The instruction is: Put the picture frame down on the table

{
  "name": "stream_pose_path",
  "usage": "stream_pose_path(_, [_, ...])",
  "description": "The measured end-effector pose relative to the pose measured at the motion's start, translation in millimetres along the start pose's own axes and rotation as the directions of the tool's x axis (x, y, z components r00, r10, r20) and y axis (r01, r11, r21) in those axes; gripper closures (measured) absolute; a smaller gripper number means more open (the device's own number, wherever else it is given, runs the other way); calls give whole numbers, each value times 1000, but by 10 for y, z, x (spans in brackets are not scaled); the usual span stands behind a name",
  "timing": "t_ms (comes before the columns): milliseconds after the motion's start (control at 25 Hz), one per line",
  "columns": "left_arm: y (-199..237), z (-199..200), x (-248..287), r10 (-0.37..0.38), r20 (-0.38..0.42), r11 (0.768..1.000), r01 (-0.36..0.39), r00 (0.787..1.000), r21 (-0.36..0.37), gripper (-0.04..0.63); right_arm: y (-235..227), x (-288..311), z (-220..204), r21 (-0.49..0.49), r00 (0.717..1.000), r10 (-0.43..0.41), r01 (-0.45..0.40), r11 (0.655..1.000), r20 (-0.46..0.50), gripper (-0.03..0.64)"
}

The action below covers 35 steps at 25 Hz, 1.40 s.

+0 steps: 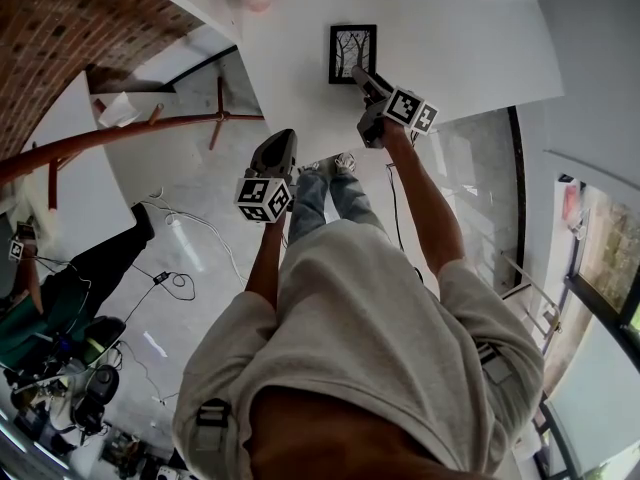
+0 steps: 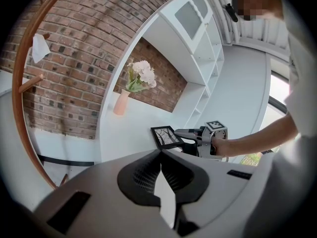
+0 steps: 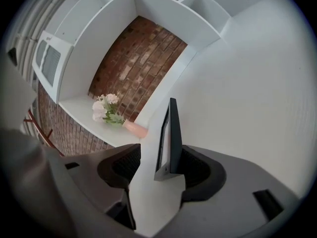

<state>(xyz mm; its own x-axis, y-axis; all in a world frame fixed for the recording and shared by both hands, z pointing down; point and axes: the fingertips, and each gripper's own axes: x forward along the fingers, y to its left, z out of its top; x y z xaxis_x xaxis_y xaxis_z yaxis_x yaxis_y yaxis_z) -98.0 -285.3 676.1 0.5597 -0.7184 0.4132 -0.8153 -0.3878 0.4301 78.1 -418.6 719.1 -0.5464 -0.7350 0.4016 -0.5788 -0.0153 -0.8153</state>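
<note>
Right gripper view: vase [image 3: 134, 128] holds flowers [image 3: 106, 108], left of picture frame [image 3: 173, 133].

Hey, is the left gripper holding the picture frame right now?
No, the left gripper has its jaws together with nothing between them, and the picture frame is over at the right gripper.

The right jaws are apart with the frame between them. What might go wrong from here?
1. The picture frame sits between the open jaws of the right gripper, its back close against one pad; withdrawing at an angle might drag or tip it.
2. I cannot tell whether it rests fully on the table; if not, it may drop.
3. The flower vase stands farther along the table; a wide swing might hit it.
</note>
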Motion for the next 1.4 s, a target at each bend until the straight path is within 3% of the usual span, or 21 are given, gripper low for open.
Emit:
stream_pose_path(240, [12,6,-24,-1,0,1000,1,1000,0,578,27,22,-116,-228,993,-54,28,973,-108,331])
stream_pose_path(440, [25,4,-28,-2,1,1000,2,1000,-3,578,-6,18,-265,-416,972,-118,23,909,-205,327])
stream_pose_path(640, [24,12,-28,-3,2,1000,3,1000,-2,578,-120,42,-360,-508,955,-170,25,861,-241,327])
stream_pose_path(760, [30,5,-41,1,-2,1000,-1,1000,-5,578,-144,38,-371,-572,946,-211,35,820,-246,325])
stream_pose_path(920, [26,-9,-52,3,-6,1000,-3,1000,-6,578,-190,29,-431,-681,924,-285,36,731,-257,325])
stream_pose_path(1000, [27,-15,-49,-1,-8,1000,1,1000,-8,578,-190,34,-459,-707,916,-303,31,707,-263,325])
stream_pose_path(1400, [47,-42,-40,-4,-16,1000,4,1000,-17,578,-289,24,-458,-752,887,-390,77,655,-249,325])
